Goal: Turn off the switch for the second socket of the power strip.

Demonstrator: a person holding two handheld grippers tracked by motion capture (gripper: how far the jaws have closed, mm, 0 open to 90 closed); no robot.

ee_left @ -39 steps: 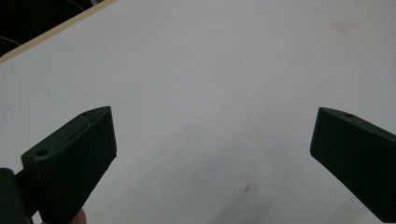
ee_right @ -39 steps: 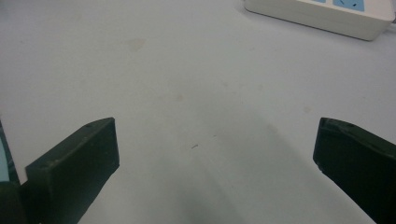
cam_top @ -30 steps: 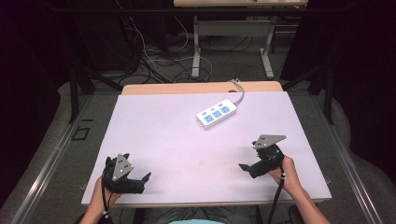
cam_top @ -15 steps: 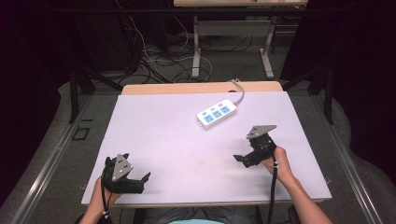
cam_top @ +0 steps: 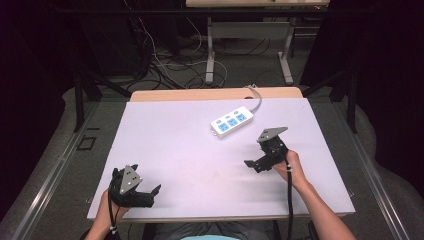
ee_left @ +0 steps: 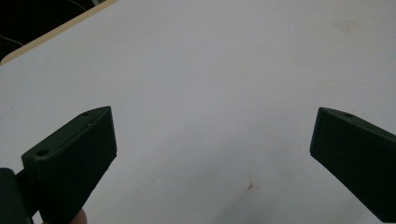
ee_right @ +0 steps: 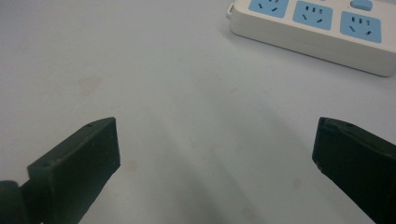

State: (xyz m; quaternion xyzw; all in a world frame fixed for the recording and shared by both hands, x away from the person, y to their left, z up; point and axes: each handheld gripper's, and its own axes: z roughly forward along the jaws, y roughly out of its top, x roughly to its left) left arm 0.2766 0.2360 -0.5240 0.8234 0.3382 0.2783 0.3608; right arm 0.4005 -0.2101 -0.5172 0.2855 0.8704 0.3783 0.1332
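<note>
Moved forward toward power strip [cam_top: 231,122]: right gripper [cam_top: 261,161], jaws wide apart, empty. Left gripper [cam_top: 145,195] likewise gaping, empty. Nothing grasped yet; strip just ahead, untouched.

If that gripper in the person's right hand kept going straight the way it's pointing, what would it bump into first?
Probably the white power strip. The right gripper has its jaws wide open with bare table between them, and the strip lies ahead, slightly to the right in its own view, so it might just clip its near end.

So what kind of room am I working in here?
Probably a lab or data-collection workspace: a white-topped table with just a power strip on it, loose cables on the floor behind, dark surroundings, and another desk's metal legs.
</note>
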